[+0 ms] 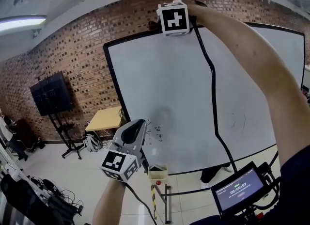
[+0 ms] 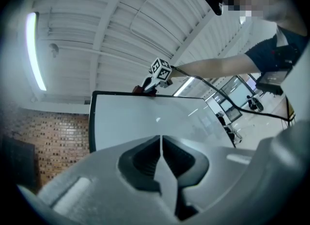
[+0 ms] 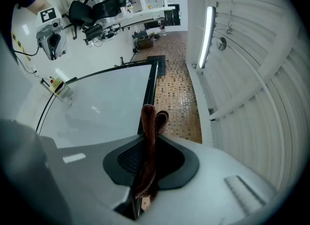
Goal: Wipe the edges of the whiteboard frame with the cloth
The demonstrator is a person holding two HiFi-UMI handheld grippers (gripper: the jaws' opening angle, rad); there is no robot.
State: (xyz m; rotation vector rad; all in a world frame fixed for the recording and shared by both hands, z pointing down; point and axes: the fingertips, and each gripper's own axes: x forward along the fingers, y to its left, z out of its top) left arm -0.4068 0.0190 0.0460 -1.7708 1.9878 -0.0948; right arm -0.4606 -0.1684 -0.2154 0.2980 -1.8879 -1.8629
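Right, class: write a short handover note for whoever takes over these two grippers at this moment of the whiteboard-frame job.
Right gripper: shut on the brown cloth, raised to the top edge of the whiteboard frame, left of its middle.
Left gripper: shut, empty, held low in front of the board.
Done: the pictures do not show which edges are already wiped.
Left: probably run the cloth along the top edge, then the sides and bottom.

Fuzzy cloth, glossy whiteboard (rough brick wall)
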